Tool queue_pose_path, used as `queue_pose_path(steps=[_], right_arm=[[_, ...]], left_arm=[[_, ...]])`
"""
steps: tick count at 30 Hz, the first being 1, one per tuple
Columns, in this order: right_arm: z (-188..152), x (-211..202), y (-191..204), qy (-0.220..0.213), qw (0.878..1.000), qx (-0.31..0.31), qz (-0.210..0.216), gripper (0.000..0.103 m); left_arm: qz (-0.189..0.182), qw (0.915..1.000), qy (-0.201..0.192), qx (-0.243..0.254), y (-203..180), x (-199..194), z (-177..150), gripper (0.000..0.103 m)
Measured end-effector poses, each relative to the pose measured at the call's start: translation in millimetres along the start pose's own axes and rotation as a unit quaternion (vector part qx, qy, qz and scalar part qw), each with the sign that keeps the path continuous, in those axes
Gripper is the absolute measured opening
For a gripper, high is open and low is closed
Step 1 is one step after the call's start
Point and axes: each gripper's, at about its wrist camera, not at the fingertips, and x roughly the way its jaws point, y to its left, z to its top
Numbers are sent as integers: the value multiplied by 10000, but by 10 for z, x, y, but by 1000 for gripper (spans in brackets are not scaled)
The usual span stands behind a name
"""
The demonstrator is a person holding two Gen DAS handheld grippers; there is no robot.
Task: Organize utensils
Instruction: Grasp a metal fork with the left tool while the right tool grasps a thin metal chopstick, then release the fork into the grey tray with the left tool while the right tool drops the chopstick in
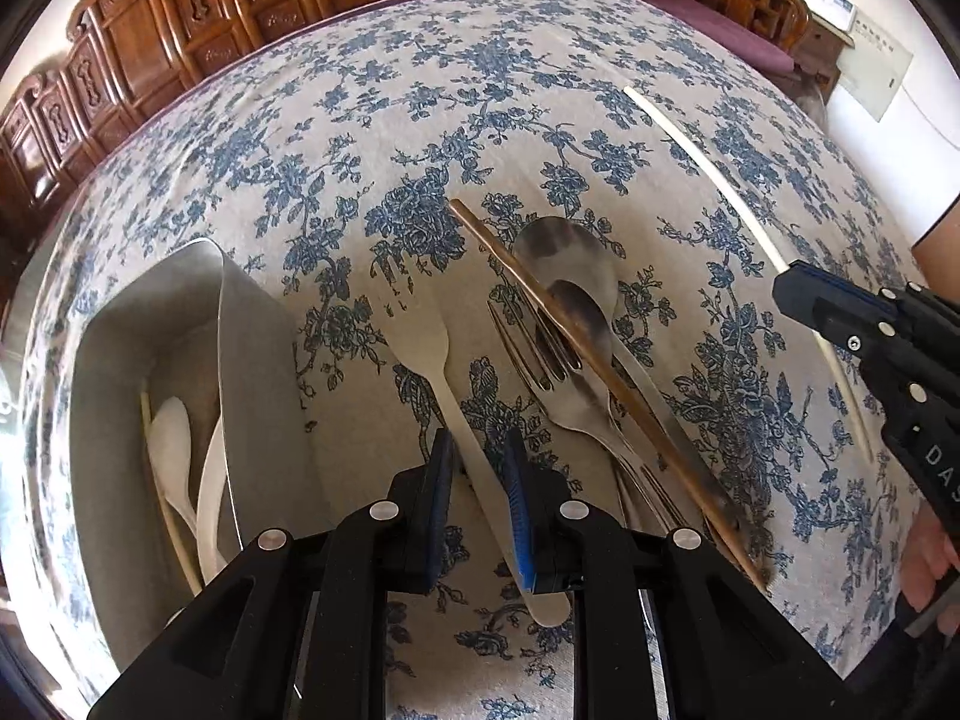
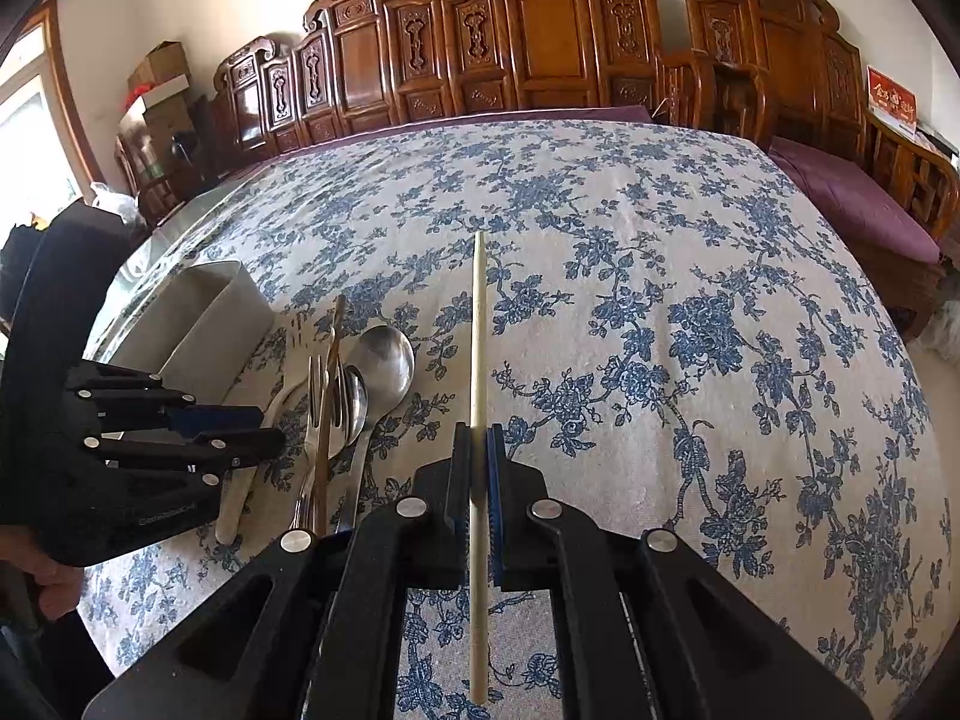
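Note:
My left gripper [image 1: 477, 450] points steeply down with its jaws narrowly open astride the handle of a pale fork [image 1: 420, 336] that lies on the floral tablecloth. A thin strip of cloth shows on either side of the handle. In the right wrist view, the left gripper [image 2: 273, 429] hangs over that fork [image 2: 231, 510]. My right gripper [image 2: 479, 438] is shut on a white chopstick [image 2: 478, 330] that sticks out forward above the cloth. A steel holder [image 1: 258, 360] at the left contains white spoons [image 1: 171, 438]. Right of the fork lie metal spoons [image 1: 564, 252], a metal fork [image 1: 528, 354] and a brown chopstick [image 1: 516, 276].
Carved wooden furniture [image 2: 540, 48] lines the far side of the table. A bench with a purple cushion [image 2: 852, 198] stands at the right. A hand [image 1: 924, 564] holds the right gripper's handle. The right gripper [image 1: 792, 294] hovers right of the utensil pile.

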Motion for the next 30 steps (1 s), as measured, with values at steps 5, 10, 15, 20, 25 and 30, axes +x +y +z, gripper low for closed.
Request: queue_pose_path(steps=[5,10,15,20,25,30], right_arm=[[-6,7,9,7,10000,1,-3,6],[-10,18,12,23,10000,0,-38,6],[-16,20,16,10,10000,11,-21,6],[-12,18,24,11,10000,-10,-10,6],[4,-8,61,-37,10000,-18,40,6],[37,-63,139,-122,9998,-41,143,6]], left_arm=[[-62,10000,-7,-2,0,-7,-26,15],[-98,9999,-55,-10,0,-16,-45,7],[23,9997,-217,63,-10,-81,-72,7],[38,9992,-406,27,20,-225,-117,7],[188,9977,-650,72,50,-394,-137,7],[213,9959,-876,50,99,-598,-156,7]])
